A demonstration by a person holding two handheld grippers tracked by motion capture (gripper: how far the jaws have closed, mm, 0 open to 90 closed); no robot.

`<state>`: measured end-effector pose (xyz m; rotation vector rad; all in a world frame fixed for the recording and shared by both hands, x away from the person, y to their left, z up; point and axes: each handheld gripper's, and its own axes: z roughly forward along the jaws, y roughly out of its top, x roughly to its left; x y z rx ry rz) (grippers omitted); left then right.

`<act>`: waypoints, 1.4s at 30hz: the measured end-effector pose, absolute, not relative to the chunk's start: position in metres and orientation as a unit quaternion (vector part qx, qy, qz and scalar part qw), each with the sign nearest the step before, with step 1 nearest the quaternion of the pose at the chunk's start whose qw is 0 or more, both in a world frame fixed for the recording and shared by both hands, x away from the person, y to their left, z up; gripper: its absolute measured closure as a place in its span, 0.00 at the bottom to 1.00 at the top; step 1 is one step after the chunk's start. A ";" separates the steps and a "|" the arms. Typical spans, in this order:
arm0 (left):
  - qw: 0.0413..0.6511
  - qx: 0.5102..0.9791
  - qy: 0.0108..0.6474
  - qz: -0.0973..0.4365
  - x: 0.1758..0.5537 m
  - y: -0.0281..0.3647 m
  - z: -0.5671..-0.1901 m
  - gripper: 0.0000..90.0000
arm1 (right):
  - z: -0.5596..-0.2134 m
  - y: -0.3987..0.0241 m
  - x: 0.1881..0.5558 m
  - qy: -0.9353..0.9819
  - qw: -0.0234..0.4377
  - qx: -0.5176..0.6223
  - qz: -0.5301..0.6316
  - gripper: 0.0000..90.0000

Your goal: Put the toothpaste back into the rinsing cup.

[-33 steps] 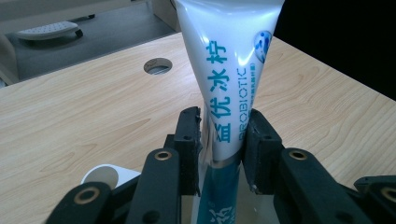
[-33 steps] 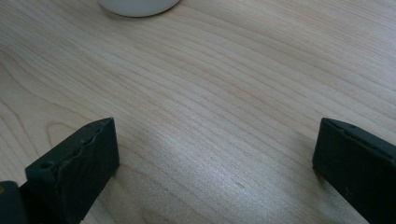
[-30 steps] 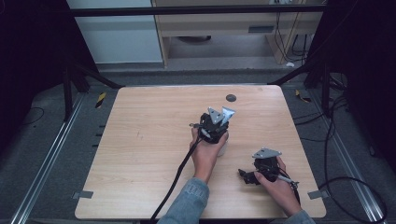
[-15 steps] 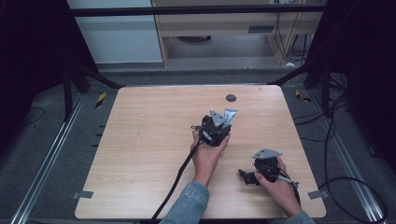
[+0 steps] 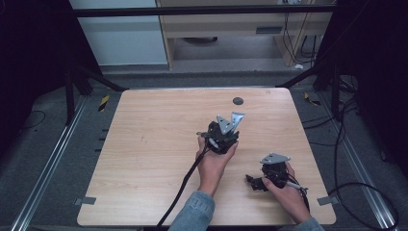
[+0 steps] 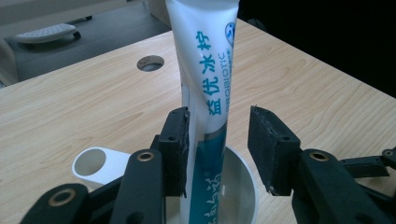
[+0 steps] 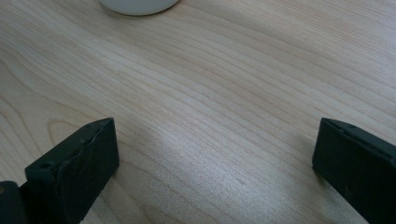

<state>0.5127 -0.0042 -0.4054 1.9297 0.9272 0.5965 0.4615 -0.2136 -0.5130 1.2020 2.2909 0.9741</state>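
Dim workroom around a pale wooden table (image 5: 144, 144)

Grey carpet floor (image 5: 38, 159), metal floor rails (image 5: 45, 168) beside it, a light cabinet (image 5: 120, 38) and wooden desk (image 5: 226, 24) behind, cables (image 5: 356, 187) trailing right.

High view looks down and forward on the whole light wooden table (image 5: 154, 144); both claw views sit close above that same tabletop.

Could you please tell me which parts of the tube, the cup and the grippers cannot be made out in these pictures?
- Tube: its top is cut off by the upper edge of the left gripper view; its foot is hidden inside the cup.
- Left gripper: whether the near pad touches the tube is unclear.
- White object: cut off by the top edge of the right gripper view.
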 end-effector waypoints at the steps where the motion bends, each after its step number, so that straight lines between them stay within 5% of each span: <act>1: 0.443 0.779 0.372 0.242 0.512 -0.004 -0.405 0.64 | -0.513 -0.214 0.462 0.814 0.187 0.427 0.346 0.01; 21: 0.415 0.799 0.381 0.209 0.505 0.001 -0.398 0.14 | -0.513 -0.214 0.461 0.814 0.187 0.428 0.345 0.01; 42: 0.399 0.820 0.353 0.207 0.487 0.030 -0.397 0.08 | -0.513 -0.214 0.461 0.814 0.189 0.427 0.345 0.01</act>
